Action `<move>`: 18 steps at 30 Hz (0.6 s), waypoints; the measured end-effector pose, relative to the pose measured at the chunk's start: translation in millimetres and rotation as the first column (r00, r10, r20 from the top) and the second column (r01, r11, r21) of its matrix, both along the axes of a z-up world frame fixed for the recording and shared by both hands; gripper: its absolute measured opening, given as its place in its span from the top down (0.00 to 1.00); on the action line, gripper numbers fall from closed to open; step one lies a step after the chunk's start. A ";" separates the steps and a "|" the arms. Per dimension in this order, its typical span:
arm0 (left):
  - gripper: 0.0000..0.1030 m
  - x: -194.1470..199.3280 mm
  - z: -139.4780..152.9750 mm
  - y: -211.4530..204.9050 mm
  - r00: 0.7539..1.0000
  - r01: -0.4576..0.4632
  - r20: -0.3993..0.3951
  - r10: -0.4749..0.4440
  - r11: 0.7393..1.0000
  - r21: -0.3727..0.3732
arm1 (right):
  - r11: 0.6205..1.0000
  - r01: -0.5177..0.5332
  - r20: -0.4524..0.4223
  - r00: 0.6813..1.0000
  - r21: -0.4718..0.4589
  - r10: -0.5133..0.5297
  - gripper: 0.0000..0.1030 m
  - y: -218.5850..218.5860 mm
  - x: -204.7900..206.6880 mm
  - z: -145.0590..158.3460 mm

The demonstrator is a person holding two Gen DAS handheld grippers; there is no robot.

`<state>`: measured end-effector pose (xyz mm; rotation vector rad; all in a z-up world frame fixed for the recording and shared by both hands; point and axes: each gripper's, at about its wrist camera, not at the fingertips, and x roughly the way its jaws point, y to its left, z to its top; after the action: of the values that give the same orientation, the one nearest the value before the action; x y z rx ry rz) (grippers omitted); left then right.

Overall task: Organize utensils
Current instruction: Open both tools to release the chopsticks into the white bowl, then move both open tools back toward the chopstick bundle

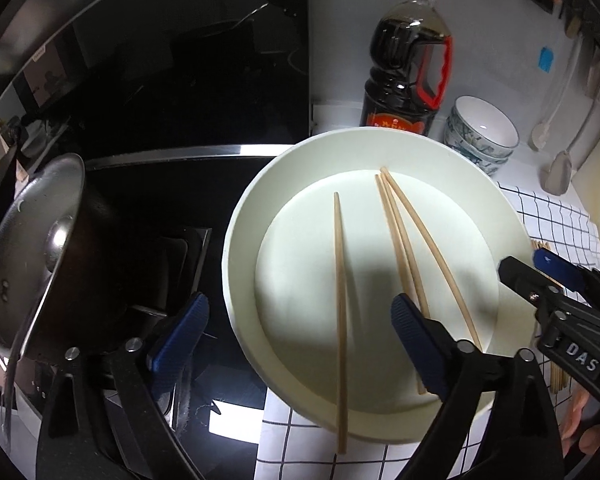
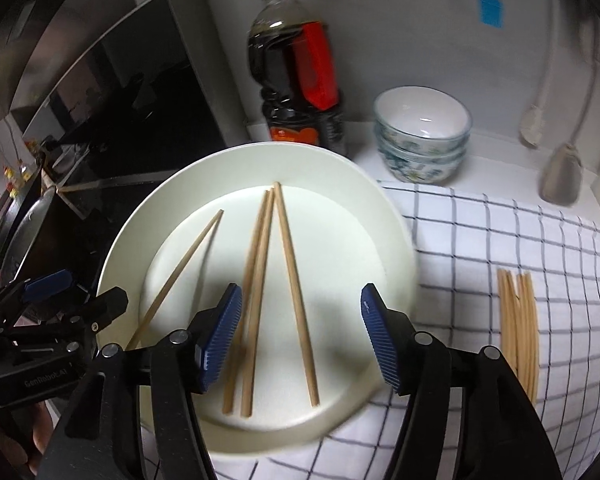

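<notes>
A white plate (image 1: 244, 240) (image 2: 380, 240) lies on the checked cloth and holds several wooden chopsticks (image 1: 398, 232) (image 2: 292, 280). One lone chopstick (image 1: 341, 300) (image 2: 180, 276) lies apart at the plate's left. A bundle of chopsticks (image 2: 518, 324) lies on the cloth to the plate's right. My left gripper (image 1: 300, 332) is open and empty above the plate's near left side. My right gripper (image 2: 300, 336) is open and empty above the near ends of the chopsticks in the plate. It shows at the right of the left wrist view (image 1: 540, 276).
A dark soy sauce bottle (image 1: 408, 64) (image 2: 296, 68) and stacked patterned bowls (image 1: 480, 136) (image 2: 422, 136) stand behind the plate. A black stove with a pan and metal lid (image 1: 32, 248) is at the left. Ladles (image 2: 560, 176) hang on the right wall.
</notes>
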<state>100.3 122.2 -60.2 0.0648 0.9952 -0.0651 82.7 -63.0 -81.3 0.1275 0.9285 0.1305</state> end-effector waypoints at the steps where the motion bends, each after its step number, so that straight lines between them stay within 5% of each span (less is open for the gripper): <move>1: 0.11 -2.3 1.1 -2.8 1.000 0.008 0.003 -0.008 1.000 0.002 | 1.000 0.006 0.000 1.000 0.003 -0.006 0.42 -3.4 -4.7 0.8; 18: 0.09 -67.7 12.1 -136.0 0.995 0.098 0.002 -0.098 0.991 -0.095 | 0.984 0.176 0.021 0.984 0.004 -0.176 0.36 -162.6 -123.7 5.8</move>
<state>32.6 -13.8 -48.1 0.0260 0.9898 -0.2029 -41.0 -225.6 -75.5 0.2092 0.8913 -0.0304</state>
